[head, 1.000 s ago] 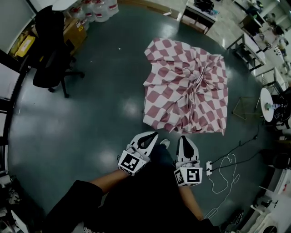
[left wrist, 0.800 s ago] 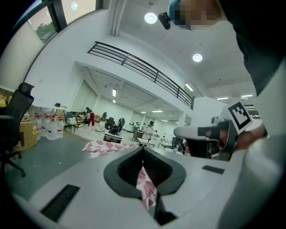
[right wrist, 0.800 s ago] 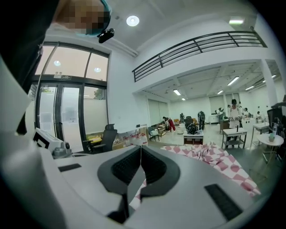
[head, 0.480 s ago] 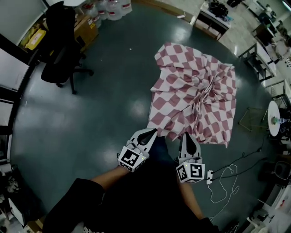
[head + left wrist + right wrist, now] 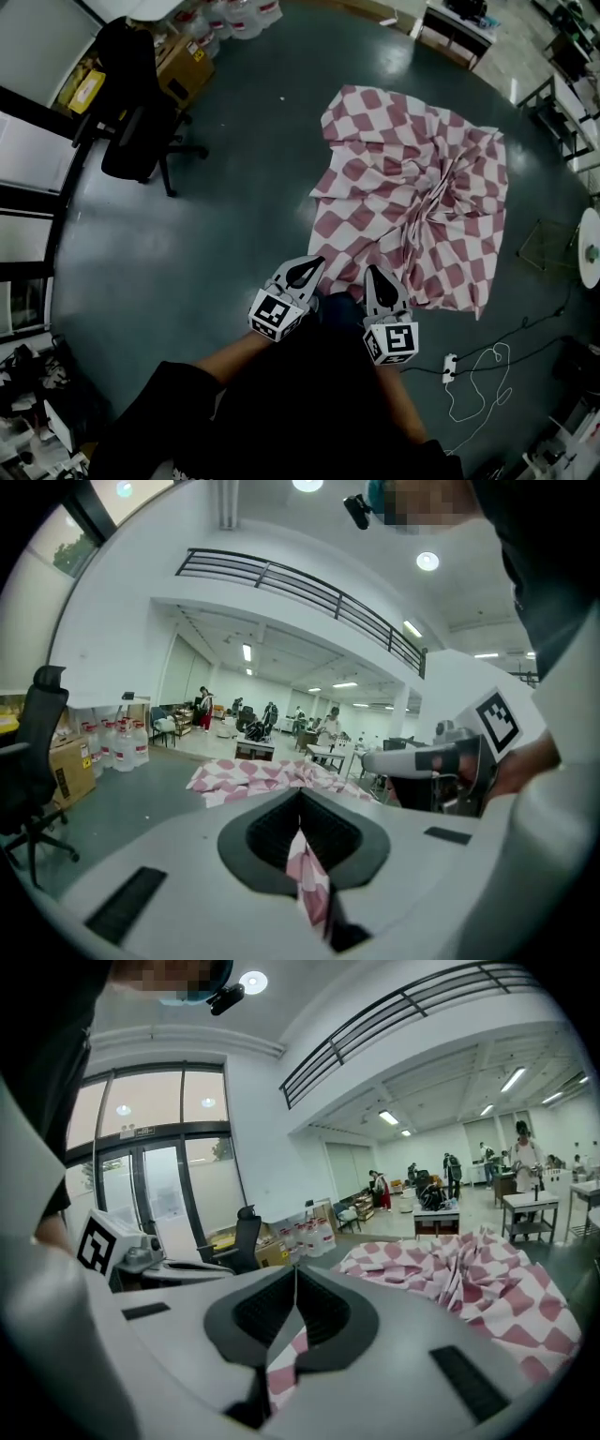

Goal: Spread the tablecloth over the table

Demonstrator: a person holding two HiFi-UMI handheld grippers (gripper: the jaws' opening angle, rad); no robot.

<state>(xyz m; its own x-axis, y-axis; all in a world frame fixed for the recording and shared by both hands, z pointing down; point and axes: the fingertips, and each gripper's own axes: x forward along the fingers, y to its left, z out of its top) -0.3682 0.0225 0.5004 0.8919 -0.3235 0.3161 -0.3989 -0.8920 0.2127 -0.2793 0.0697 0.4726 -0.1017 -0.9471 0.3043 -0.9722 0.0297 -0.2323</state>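
Observation:
A red-and-white checked tablecloth [image 5: 412, 202] lies crumpled in a heap, with folds bunched at its middle, and hides whatever it rests on. Its near hem reaches both grippers. My left gripper [image 5: 307, 271] is shut on the hem's left part; in the left gripper view a strip of the cloth [image 5: 307, 869] hangs pinched between the closed jaws of the left gripper [image 5: 300, 797]. My right gripper [image 5: 377, 278] is shut on the hem a hand's width to the right. The right gripper view shows the checked cloth [image 5: 286, 1358] caught below the right gripper [image 5: 295, 1271].
A black office chair [image 5: 131, 112] stands at the far left beside cardboard boxes [image 5: 183, 70] and water bottles [image 5: 234, 14]. A power strip with a white cable [image 5: 450, 364] lies on the floor at the near right. A metal frame [image 5: 544, 246] and a white round stand [image 5: 591, 248] are at the right.
Both grippers, shut throughout, have moved together forward and lower with the hem. In the head view the cloth now sits closer to them and further right.

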